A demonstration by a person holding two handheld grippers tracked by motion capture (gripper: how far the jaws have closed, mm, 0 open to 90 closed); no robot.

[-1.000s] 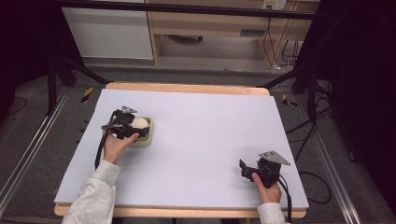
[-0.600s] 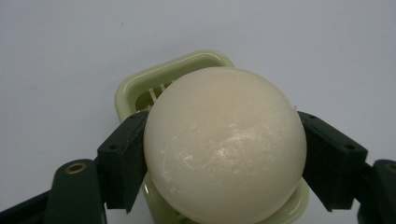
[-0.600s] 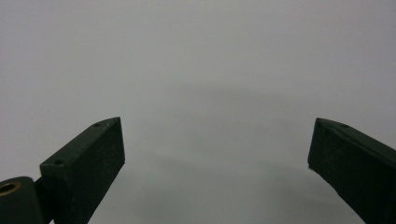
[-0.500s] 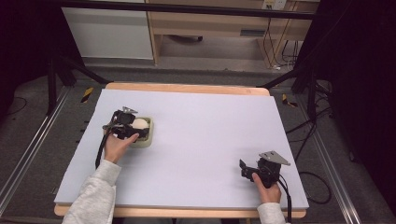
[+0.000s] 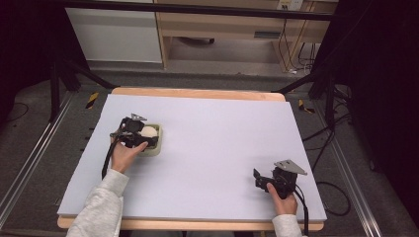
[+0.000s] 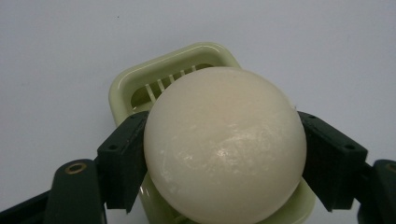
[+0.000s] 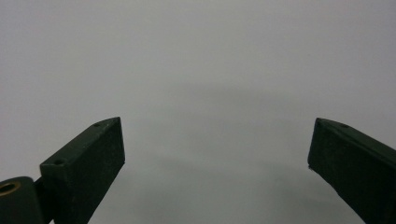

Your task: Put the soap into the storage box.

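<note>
A cream-white round soap (image 6: 224, 144) sits over a pale green slotted soap dish (image 6: 140, 88) on the table. My left gripper (image 6: 222, 158) is shut on the soap, one black jaw pressing each side. From above, the soap (image 5: 148, 131) and the dish (image 5: 157, 148) lie at the left of the lavender table, with the left gripper (image 5: 143, 137) over them. My right gripper (image 5: 258, 180) rests near the front right edge. Its jaws stand wide apart over bare table, and the right gripper (image 7: 217, 149) holds nothing.
The lavender table top (image 5: 212, 143) has a wooden rim (image 5: 197, 92) at the back. Black stand legs (image 5: 316, 79) and cables (image 5: 336, 197) lie on the floor beside the table. A wooden shelf unit (image 5: 222, 29) stands beyond.
</note>
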